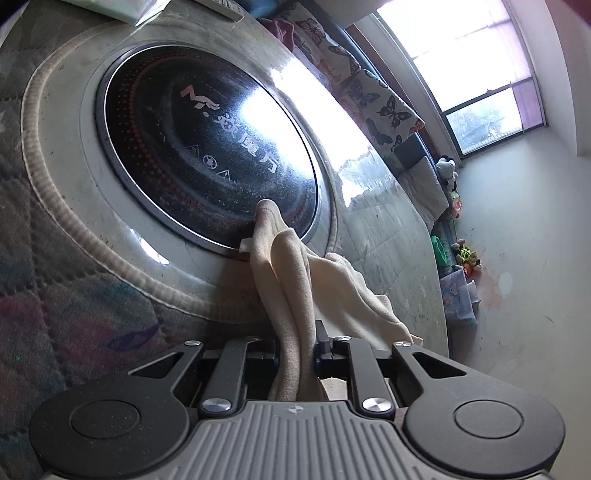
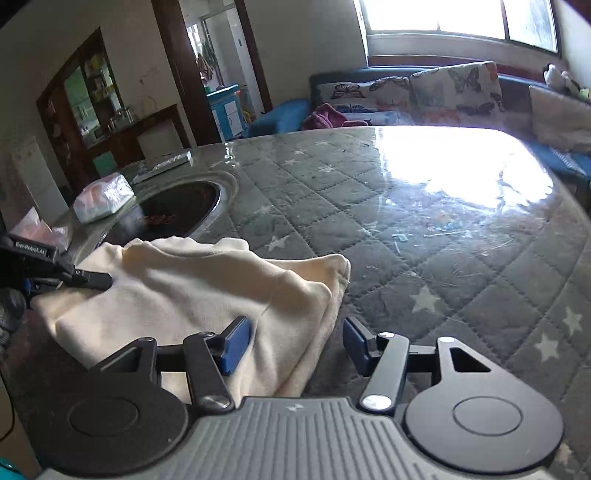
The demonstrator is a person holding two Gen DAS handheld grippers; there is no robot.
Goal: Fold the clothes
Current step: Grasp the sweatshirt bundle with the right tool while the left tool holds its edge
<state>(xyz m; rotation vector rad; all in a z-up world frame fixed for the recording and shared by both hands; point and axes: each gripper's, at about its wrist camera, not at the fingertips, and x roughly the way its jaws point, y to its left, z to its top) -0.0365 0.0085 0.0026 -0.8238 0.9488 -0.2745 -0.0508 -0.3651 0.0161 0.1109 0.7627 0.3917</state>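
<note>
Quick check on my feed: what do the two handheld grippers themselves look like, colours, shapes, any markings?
Both share one build: a ribbed grey housing with a small crosshair mark, black round-ended side plates, black linkage bars with silver screws. The right gripper has blue pads on black fingers. The left gripper shows only slivers of blue; from the right wrist view its black body bears white "GenRobot.AI" lettering. No cables or sleeves are clearly visible.

Cloth lies lower left of frame on the quilted table. Round inset hob behind it; tissue pack left of the hob. Sofa beyond the table, under the window.
</note>
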